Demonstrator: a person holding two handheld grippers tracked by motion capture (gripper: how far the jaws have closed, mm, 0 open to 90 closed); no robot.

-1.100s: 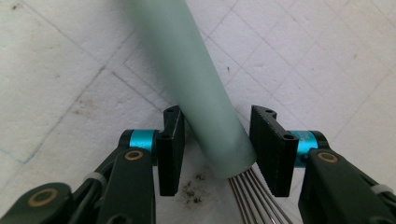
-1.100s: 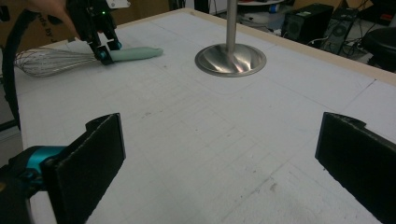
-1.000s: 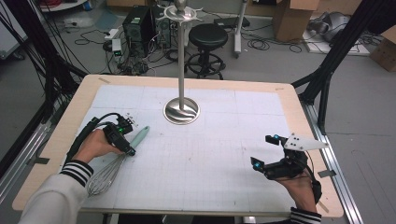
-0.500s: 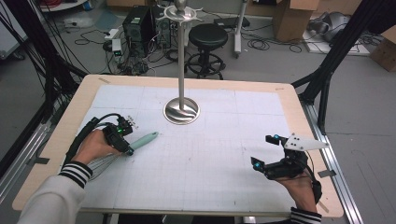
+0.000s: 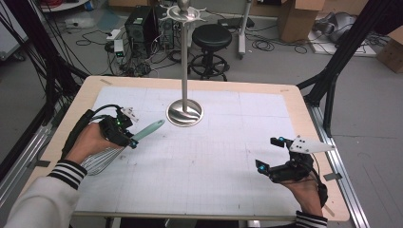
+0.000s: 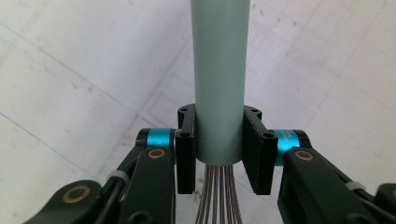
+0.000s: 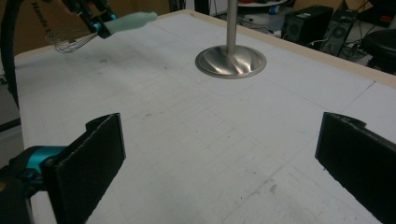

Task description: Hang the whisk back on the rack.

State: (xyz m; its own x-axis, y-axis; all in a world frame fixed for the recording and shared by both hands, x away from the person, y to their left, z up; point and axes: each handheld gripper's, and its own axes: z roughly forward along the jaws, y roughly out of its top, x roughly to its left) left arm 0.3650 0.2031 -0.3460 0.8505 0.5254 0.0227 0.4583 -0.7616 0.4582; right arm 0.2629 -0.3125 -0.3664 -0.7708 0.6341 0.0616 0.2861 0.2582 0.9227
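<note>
On the left of the high view, the left gripper [image 5: 127,138] has the whisk [image 5: 124,143] clamped by its pale green handle, which points toward the stand [image 5: 184,113] at table centre. A second ago the whisk lay on the table [image 5: 214,156] with the jaws closing round the handle; now the handle tip is raised and the wire end hangs under the hand, so the pick-up looks done. My guess is that the next step is carrying it to the hooks at the stand's top. The right gripper [image 5: 271,156] hovers over the near right corner, unmoved.

Along the left gripper view, both pads [image 6: 186,149] press the sides of the handle just above where the wires leave it. The jaws are partly closed, held apart by the handle. The grip sits low and looks square.

From the right gripper view, its own jaws stand wide apart with nothing between them. Farther off, the whisk is held clear of the table, the stand's base to its right.
</note>
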